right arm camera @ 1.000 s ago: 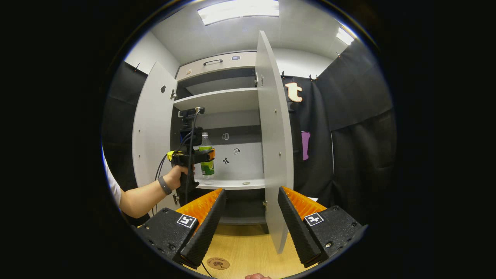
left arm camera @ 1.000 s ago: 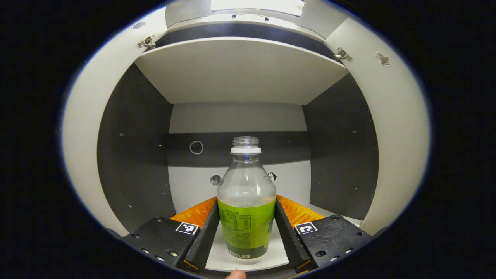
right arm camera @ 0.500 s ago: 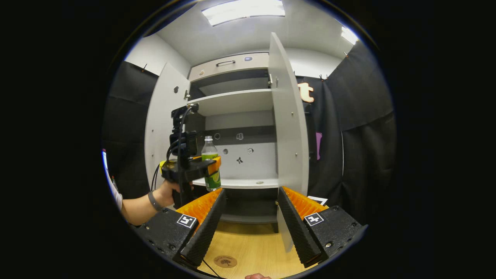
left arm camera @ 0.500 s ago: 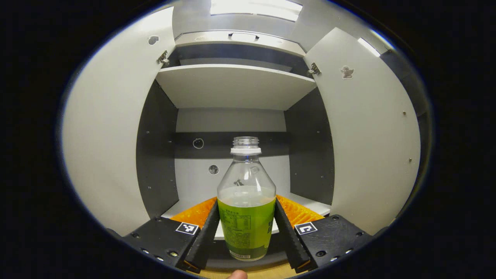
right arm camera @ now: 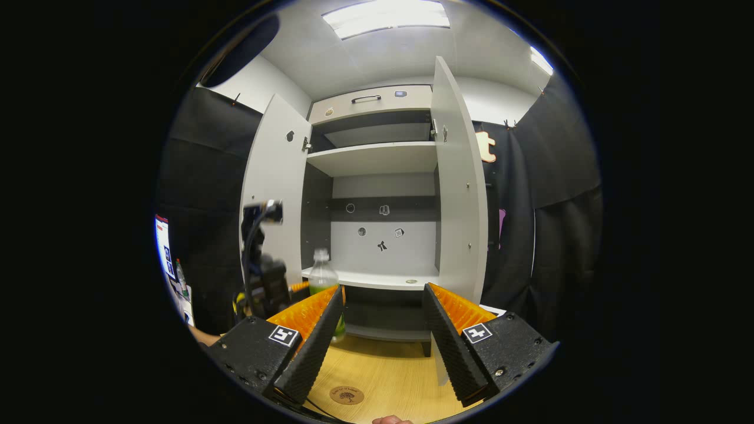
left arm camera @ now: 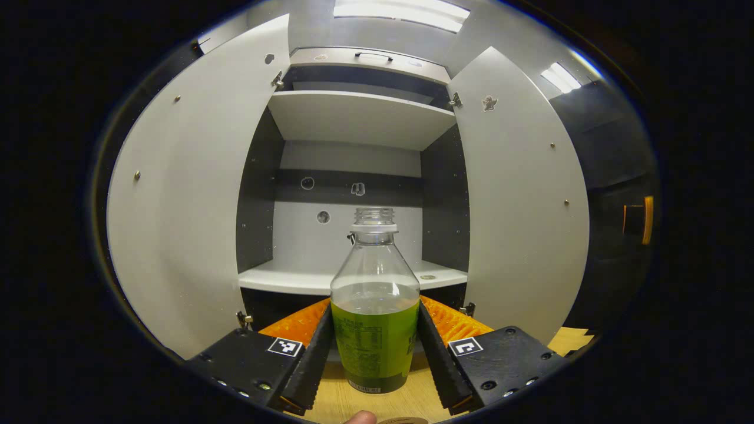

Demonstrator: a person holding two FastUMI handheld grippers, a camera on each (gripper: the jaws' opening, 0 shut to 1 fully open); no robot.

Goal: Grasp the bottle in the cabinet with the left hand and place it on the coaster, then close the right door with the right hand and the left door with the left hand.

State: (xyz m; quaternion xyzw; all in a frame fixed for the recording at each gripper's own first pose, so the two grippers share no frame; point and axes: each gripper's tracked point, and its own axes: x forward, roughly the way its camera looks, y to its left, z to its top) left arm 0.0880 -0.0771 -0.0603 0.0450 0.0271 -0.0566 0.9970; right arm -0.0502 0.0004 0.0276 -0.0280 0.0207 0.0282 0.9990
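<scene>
The left gripper (left arm camera: 374, 347) clamps both ribbed fingers on the clear plastic bottle (left arm camera: 374, 312), which is upright, uncapped, green-labelled, and held out in front of the open cabinet (left arm camera: 353, 118) above the wood-grain table (right arm camera: 383, 377). The right gripper (right arm camera: 380, 335) is spread apart, grasping nothing. The round coaster (right arm camera: 347, 394) lies flat on the table.

Pretty plain booth: black cloth walls (right arm camera: 554, 176) all round and bright ceiling light panels (right arm camera: 386, 15) overhead. Down low there's a light wooden table (right arm camera: 389, 377), with a lit screen (right arm camera: 162, 238) glowing off at the left edge.
</scene>
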